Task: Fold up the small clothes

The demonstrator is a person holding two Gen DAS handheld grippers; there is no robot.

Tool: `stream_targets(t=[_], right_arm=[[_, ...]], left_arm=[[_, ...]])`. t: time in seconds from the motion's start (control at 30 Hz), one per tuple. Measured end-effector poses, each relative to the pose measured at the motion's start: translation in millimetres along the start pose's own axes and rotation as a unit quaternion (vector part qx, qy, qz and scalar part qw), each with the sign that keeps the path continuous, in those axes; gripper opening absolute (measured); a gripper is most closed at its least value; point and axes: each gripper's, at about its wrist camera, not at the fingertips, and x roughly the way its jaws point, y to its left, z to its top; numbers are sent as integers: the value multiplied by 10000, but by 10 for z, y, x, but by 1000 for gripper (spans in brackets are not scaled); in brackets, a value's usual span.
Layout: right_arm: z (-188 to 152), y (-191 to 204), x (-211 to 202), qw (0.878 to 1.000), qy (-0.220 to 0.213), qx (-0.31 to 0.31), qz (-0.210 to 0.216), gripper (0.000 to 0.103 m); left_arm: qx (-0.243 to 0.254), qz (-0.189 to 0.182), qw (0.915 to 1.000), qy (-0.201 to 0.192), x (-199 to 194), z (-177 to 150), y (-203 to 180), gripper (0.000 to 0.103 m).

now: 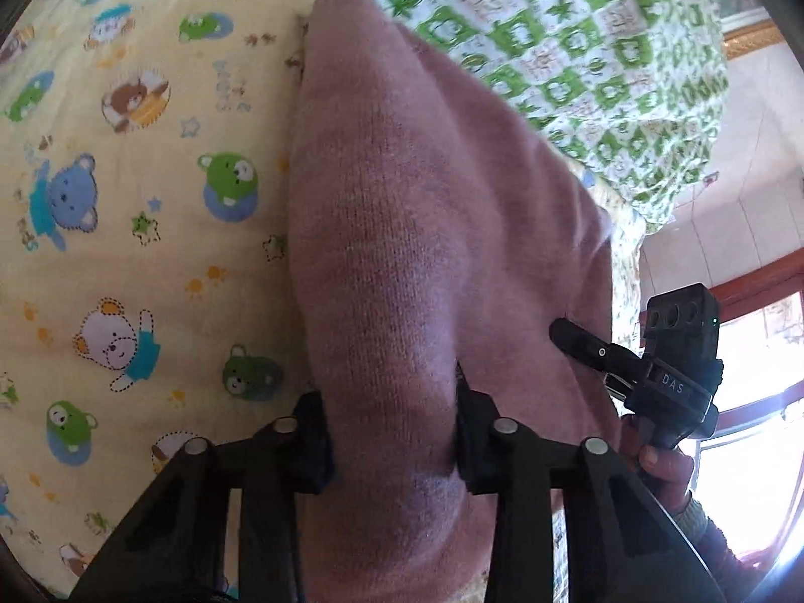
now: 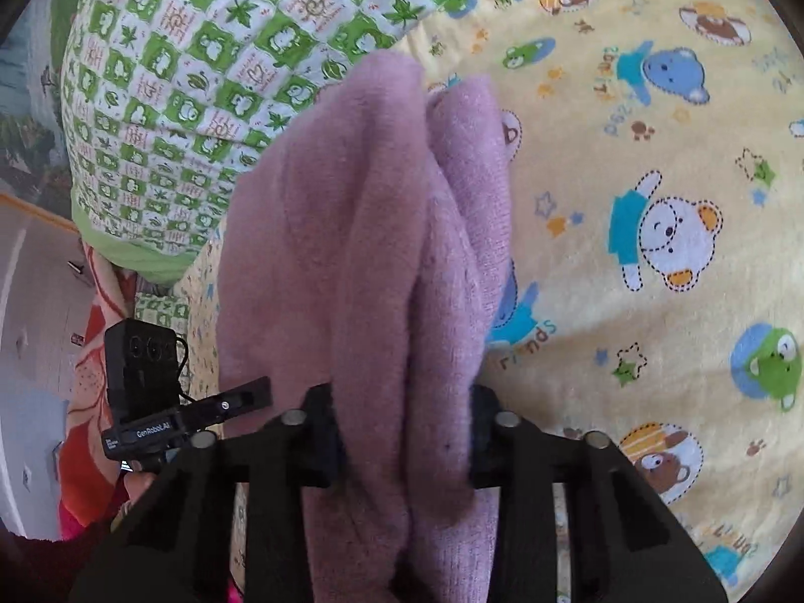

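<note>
A soft, mauve-pink knitted garment (image 1: 402, 231) lies bunched on a pale yellow bed sheet printed with cartoon bears and frogs (image 1: 125, 201), and both tools have hold of it. In the left wrist view the left hand-held gripper (image 1: 394, 432) is clenched on a thick fold of the knit: the cloth fills the gap between its two black fingers (image 1: 314, 447) and bulges out beyond them, running up and away toward the top of the picture. To the right in that same view the other tool shows from the side, its black finger pressed into the garment's edge, with a person's hand (image 1: 658, 462) wrapped round its handle. In the right wrist view the right hand-held gripper (image 2: 407, 437) is likewise grasping the pink knit (image 2: 352, 231), here gathered in two or three long vertical folds that pass between its black fingers (image 2: 485, 447) and hang below them. The left tool shows at the left of this view, its finger also against the cloth. Behind the garment sits a puffy quilt in a green-and-white checked print of frogs and leaves (image 2: 191, 80), resting on the bed sheet (image 2: 653, 151) just beyond the knit's far end. No container is in view; the garment rests only on the bed.
</note>
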Motion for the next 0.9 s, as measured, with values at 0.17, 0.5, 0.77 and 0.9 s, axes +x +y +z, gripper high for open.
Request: stream_targets(t=[0.17, 0.5, 0.77, 0.9], right_arm=[[-100, 289, -189, 9992, -303, -51, 259, 29], [-403, 1229, -137, 9943, -478, -418, 860, 29], [-731, 1628, 523, 9940, -52, -456, 991, 29], [-831, 1687, 734, 9949, 83, -384, 932, 29]], left_arm=[[49, -55, 9993, -372, -372, -95, -120, 32], [-76, 16, 9946, -1031, -1496, -461, 216, 32], [-471, 275, 9928, -1064, -1899, -703, 958, 32], [-566, 241, 9932, -984, -1918, -779, 1198, 32]])
